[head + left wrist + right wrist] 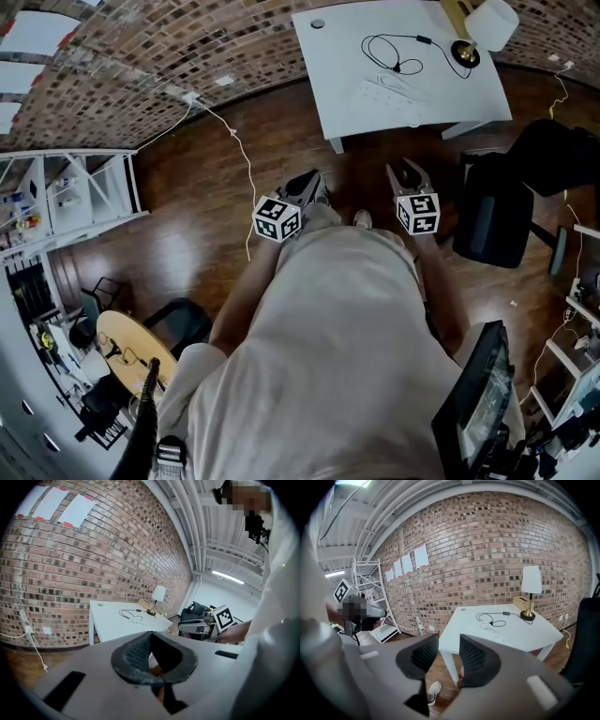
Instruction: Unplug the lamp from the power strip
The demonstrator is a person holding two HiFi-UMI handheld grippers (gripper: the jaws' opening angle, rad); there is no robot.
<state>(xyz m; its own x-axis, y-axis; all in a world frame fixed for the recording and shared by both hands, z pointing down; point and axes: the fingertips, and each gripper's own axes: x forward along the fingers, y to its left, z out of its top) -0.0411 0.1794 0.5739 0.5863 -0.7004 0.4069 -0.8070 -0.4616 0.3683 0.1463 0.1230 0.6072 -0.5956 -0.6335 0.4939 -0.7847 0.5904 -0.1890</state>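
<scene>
The lamp (483, 28), with a white shade and a brass base, stands at the far right corner of the white table (347, 66). Its black cord (394, 52) loops across the top toward a white power strip (389, 91). Both grippers hover over the wooden floor, well short of the table. My left gripper (314, 178) has its fingertips together on nothing. My right gripper (408, 169) is open and empty. In the right gripper view the lamp (530, 581) and cord (490, 618) lie beyond the open right gripper (449, 648). The left gripper view shows the left gripper (151, 639) before the table (108, 620).
A black office chair (492, 220) stands right of the grippers, near the table's right leg. A white shelf unit (75, 192) lines the left brick wall, and a white cable (242, 155) trails across the floor. A monitor (478, 394) sits at the lower right.
</scene>
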